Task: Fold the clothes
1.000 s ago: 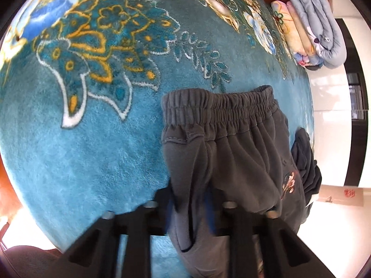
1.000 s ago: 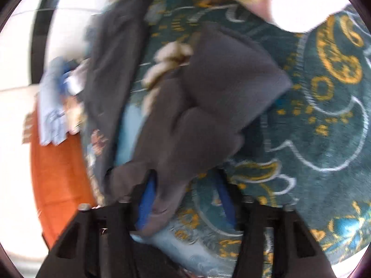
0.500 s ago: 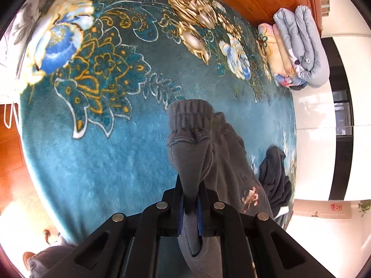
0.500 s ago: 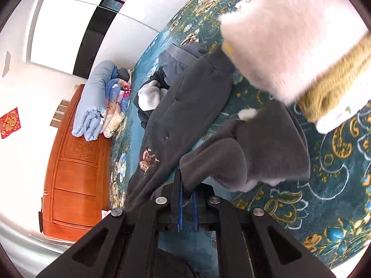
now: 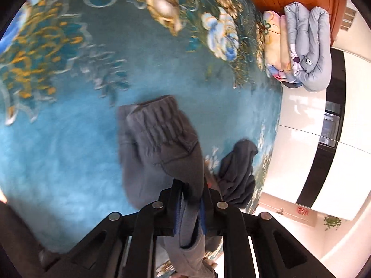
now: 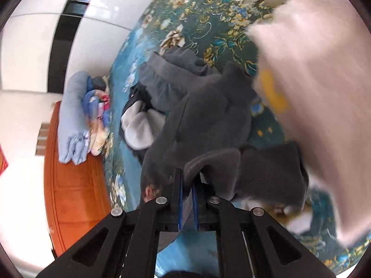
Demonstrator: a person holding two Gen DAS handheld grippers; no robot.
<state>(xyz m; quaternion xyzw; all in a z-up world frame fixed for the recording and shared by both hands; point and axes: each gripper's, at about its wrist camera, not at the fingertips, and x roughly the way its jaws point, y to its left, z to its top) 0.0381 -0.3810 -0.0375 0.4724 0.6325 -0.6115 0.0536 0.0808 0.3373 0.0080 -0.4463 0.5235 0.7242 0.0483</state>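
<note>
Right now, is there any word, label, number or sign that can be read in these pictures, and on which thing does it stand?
No text can be read.
Red square paper on the white wall: a mark on it, too small to read.
Panda picture on the grey folded quilt: no words.
Print on the grey trousers: blurred, apparently a flower, no letters.

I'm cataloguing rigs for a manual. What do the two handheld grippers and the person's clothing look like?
Both the left gripper and right gripper are matte black linkage frames with silver rivets and blue-lined jaws. No cables show. A fluffy pale pink sleeve with a yellow patch crosses the right view.
</note>
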